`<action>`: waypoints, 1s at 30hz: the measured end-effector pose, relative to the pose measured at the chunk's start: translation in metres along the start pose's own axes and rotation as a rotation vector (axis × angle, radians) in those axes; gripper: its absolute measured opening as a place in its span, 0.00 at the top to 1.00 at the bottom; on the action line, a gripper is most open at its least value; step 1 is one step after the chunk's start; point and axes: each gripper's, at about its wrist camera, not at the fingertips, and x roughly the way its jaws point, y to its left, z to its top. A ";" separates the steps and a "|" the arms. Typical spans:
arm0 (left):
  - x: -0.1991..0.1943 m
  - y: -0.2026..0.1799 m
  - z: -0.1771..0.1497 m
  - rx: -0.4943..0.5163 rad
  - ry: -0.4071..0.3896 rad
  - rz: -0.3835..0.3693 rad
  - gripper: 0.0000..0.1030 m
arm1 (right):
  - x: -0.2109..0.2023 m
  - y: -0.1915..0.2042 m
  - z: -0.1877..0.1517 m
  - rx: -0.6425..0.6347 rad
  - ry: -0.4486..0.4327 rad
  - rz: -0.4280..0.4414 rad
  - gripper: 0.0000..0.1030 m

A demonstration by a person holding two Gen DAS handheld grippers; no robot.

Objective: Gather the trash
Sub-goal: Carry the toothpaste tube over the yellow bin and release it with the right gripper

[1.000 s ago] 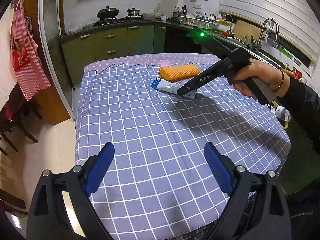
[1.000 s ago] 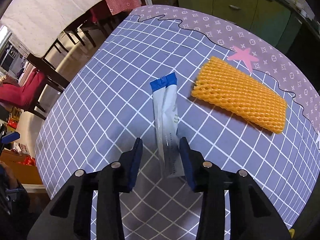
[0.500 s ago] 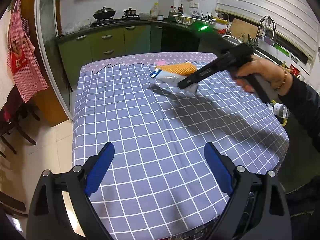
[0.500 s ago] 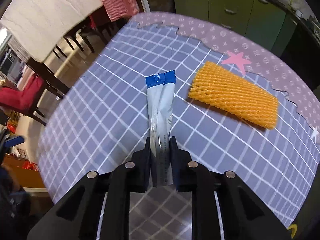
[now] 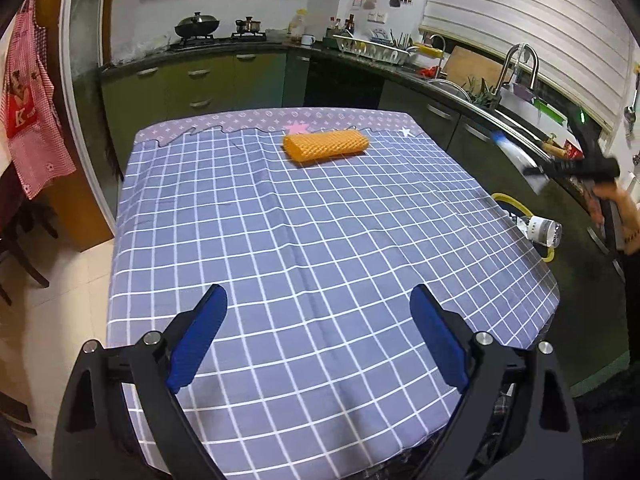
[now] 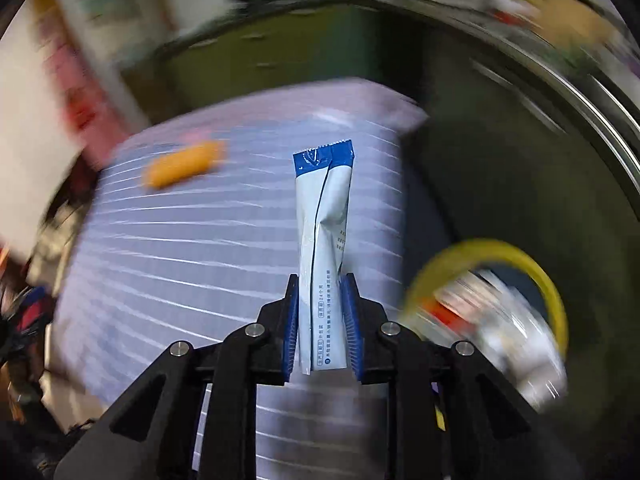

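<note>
The right gripper [image 6: 321, 328] pinches a sachet [image 6: 323, 240] by its lower end, long axis along the fingers, blue end pointing away. The left gripper [image 5: 318, 336] is spread, empty.

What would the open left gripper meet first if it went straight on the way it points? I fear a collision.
Probably only the grey-blue checked tablecloth. The left gripper stands open and tilts down at bare cloth; the orange foam net sleeve lies far beyond, likely above its line, though depth is unclear.

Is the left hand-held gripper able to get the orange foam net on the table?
Probably yes. The left hand-held gripper is open and empty, and only bare tablecloth lies between it and the orange foam net.
</note>
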 end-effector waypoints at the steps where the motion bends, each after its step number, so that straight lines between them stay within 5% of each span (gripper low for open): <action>1: 0.002 -0.002 0.001 0.003 0.003 -0.002 0.14 | 0.004 -0.022 -0.009 0.044 0.021 -0.035 0.79; 6: 0.007 -0.017 0.002 0.032 0.015 -0.016 0.14 | 0.029 -0.085 -0.035 0.175 0.077 -0.133 0.79; 15: 0.012 -0.036 0.005 0.087 0.035 -0.031 0.14 | 0.053 -0.125 -0.053 0.218 0.109 -0.246 0.78; 16: 0.013 -0.037 0.006 0.092 0.039 -0.035 0.14 | 0.054 -0.128 -0.056 0.216 0.107 -0.254 0.76; 18: 0.017 -0.040 0.008 0.102 0.048 -0.037 0.14 | 0.052 -0.132 -0.059 0.221 0.089 -0.269 0.49; 19: 0.020 -0.042 0.010 0.115 0.055 -0.038 0.14 | 0.047 -0.132 -0.060 0.217 0.068 -0.284 0.48; 30: 0.064 -0.074 0.068 0.412 0.051 -0.182 0.10 | -0.009 -0.081 -0.064 0.161 -0.073 -0.140 0.45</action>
